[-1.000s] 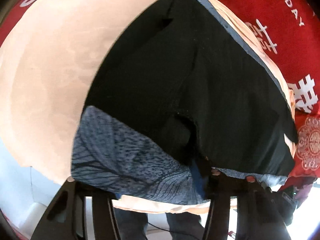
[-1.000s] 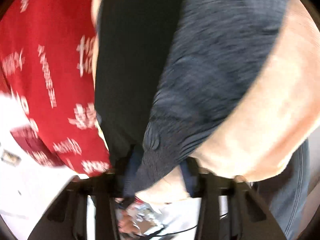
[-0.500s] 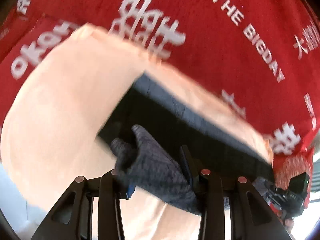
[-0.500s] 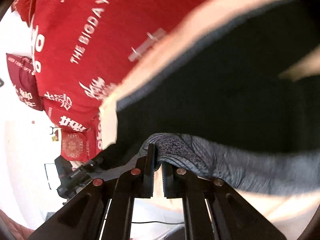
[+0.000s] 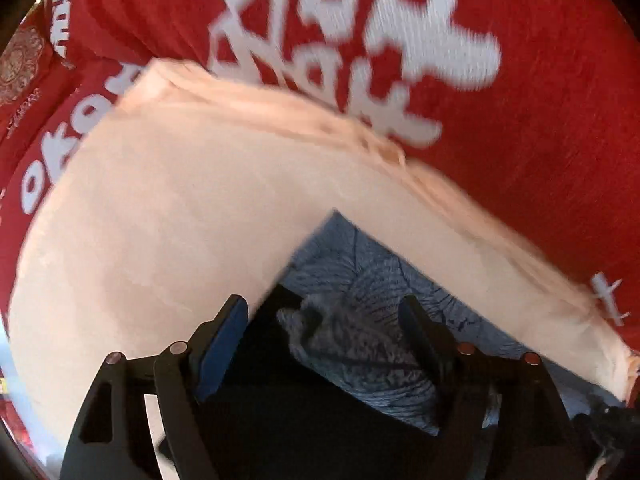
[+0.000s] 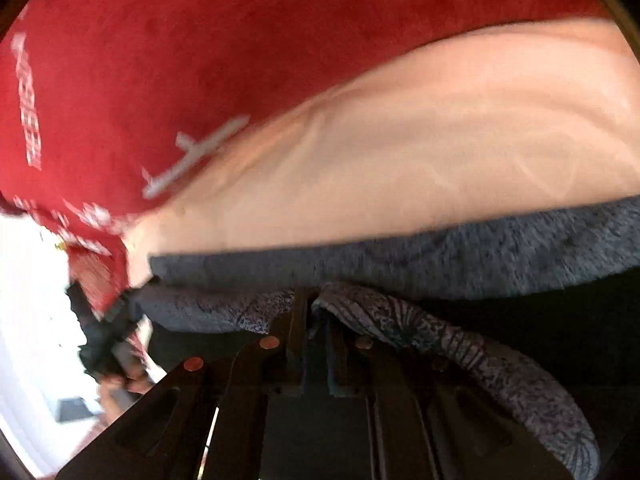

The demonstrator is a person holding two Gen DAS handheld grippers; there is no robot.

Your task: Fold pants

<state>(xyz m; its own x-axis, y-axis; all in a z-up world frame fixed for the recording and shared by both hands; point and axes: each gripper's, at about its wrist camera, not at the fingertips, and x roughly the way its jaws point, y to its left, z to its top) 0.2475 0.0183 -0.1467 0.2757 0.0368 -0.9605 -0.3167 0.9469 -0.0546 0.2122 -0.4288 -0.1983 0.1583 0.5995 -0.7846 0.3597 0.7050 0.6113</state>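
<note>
The pants are grey-blue with a dark leaf print and a black inner side. They lie folded on a peach cloth point(image 5: 168, 208). In the left wrist view my left gripper point(image 5: 324, 312) is open, its jaws wide apart around a bunched corner of the pants point(image 5: 360, 344), with the printed layer lying just ahead. In the right wrist view my right gripper point(image 6: 316, 312) is shut on the pants point(image 6: 380, 312), pinching the printed hem close above the peach cloth point(image 6: 420, 152). The black side of the pants point(image 6: 540, 328) lies to the right.
A red bedspread with white lettering point(image 5: 520, 80) lies under and beyond the peach cloth, also seen in the right wrist view point(image 6: 160, 60). The other handheld gripper and hand point(image 6: 108, 340) show at the lower left of the right wrist view.
Both grippers carried the pants hem forward and down over the rest of the garment. The left gripper's jaws have opened and let go of the fabric. The right stays shut on it.
</note>
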